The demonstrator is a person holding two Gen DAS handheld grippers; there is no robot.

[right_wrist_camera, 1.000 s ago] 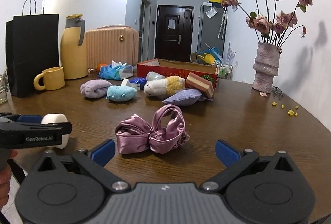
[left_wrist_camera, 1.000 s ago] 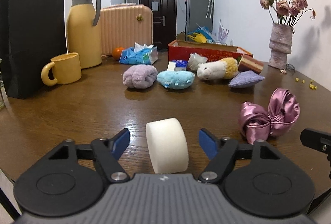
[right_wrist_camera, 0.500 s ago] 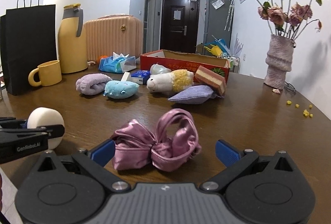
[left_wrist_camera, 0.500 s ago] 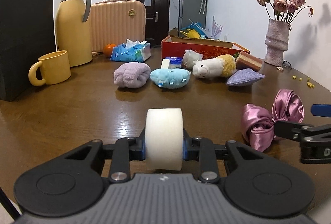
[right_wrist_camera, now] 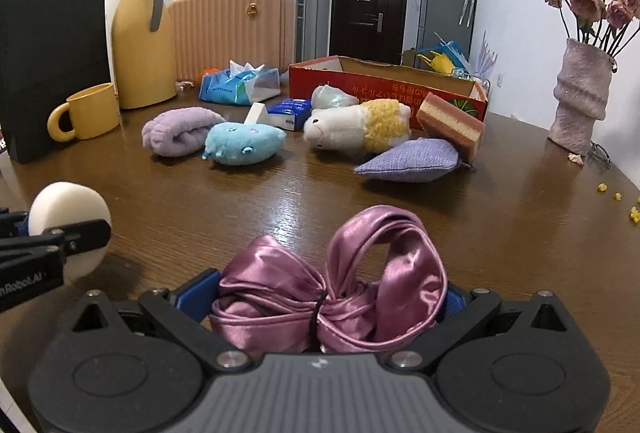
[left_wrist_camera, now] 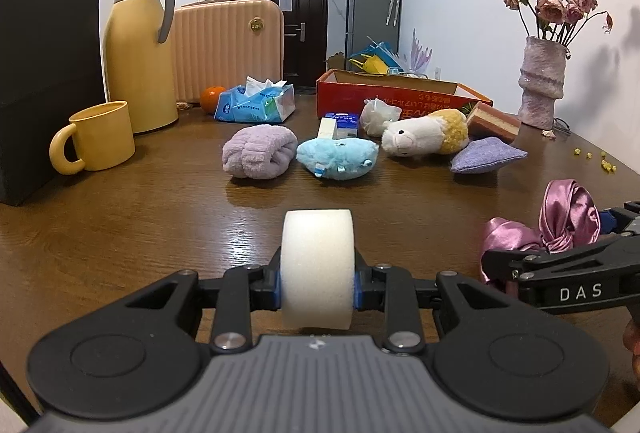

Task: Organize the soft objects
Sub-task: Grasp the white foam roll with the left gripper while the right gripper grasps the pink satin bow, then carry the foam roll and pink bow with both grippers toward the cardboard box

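White foam roll (left_wrist_camera: 318,269) sits pinched in the left tool (left_wrist_camera: 318,283), whose jaws have just closed on it. Satin bow (right_wrist_camera: 332,293) lies between the right tool's (right_wrist_camera: 332,299) spread jaws; bare desk (right_wrist_camera: 320,193) stretches ahead.

The right gripper (right_wrist_camera: 329,303) has the pink satin bow (right_wrist_camera: 332,293) between its fingers on the table (right_wrist_camera: 500,233); a white sponge (right_wrist_camera: 72,229), held by the left gripper (right_wrist_camera: 36,233), sits to its left.

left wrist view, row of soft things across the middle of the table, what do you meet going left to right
lilac rolled towel → blue plush → white and yellow plush → purple cushion
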